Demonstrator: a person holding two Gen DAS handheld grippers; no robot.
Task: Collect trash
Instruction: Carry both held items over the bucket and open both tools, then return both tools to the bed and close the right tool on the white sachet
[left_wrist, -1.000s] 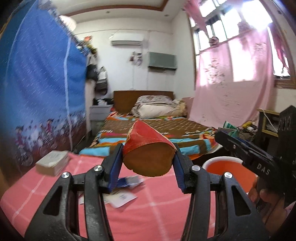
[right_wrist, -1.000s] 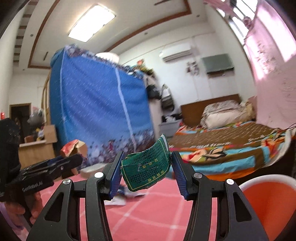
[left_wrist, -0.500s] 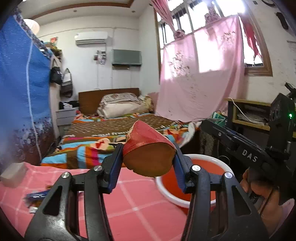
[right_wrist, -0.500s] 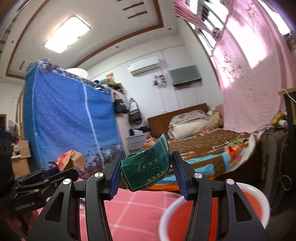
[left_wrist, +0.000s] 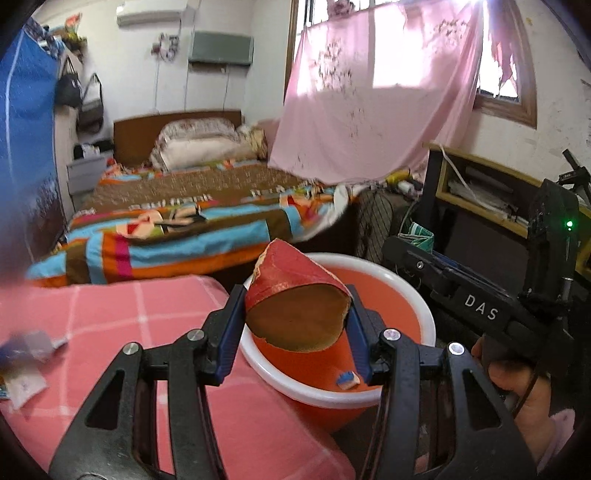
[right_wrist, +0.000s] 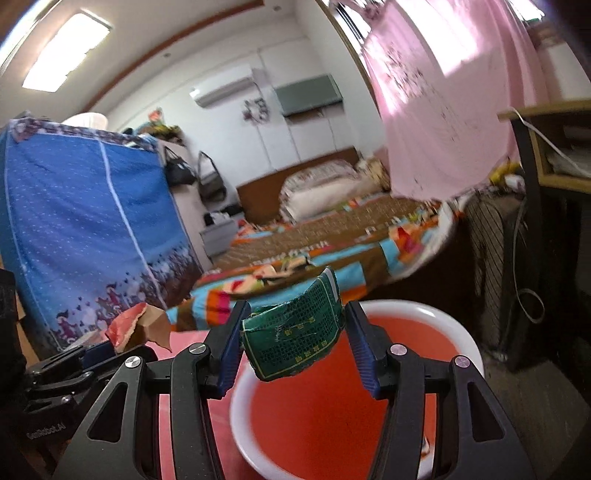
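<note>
Both grippers (left (left_wrist: 295, 325), right (right_wrist: 291, 341)) clamp scraps above basin (right_wrist: 417, 310).

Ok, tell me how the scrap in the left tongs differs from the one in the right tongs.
The red cardboard scrap in the left tongs is red outside and plain brown inside, curled into a cone. The green printed scrap in the right tongs is dark green with gold print, only gently bent. Both are pinched between blue pads, above the orange basin.
</note>
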